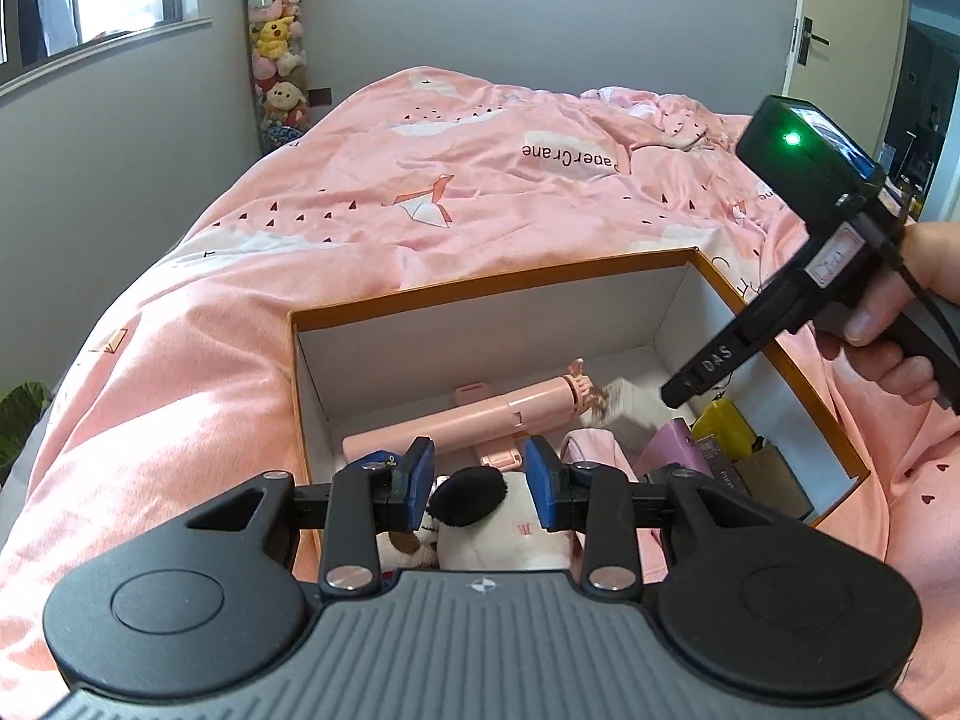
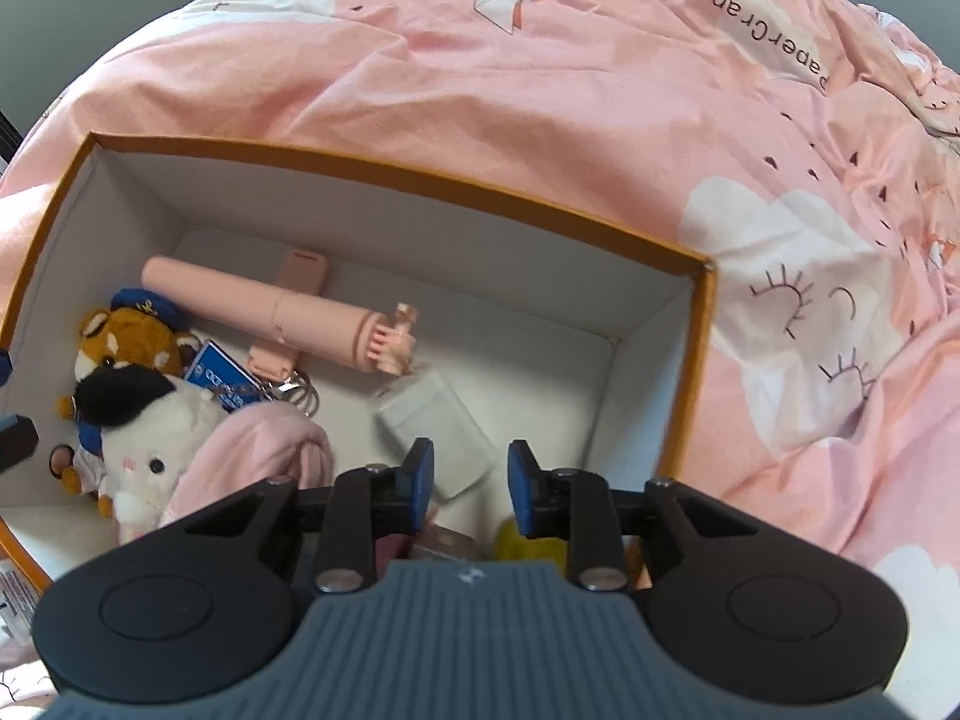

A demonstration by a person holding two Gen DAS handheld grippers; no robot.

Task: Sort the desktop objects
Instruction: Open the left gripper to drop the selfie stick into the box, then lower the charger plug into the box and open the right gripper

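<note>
The left gripper [image 1: 480, 474] is tilting downward, jaws standing partly apart; the right gripper [image 2: 463, 483] is pointing steeply down, jaws parted with nothing between, a hand [image 1: 900, 330] wrapping its handle

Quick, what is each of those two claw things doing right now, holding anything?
Left gripper: open, nothing held, hanging over the white plush toy.
Right gripper: open, nothing held, above the white case.
</note>
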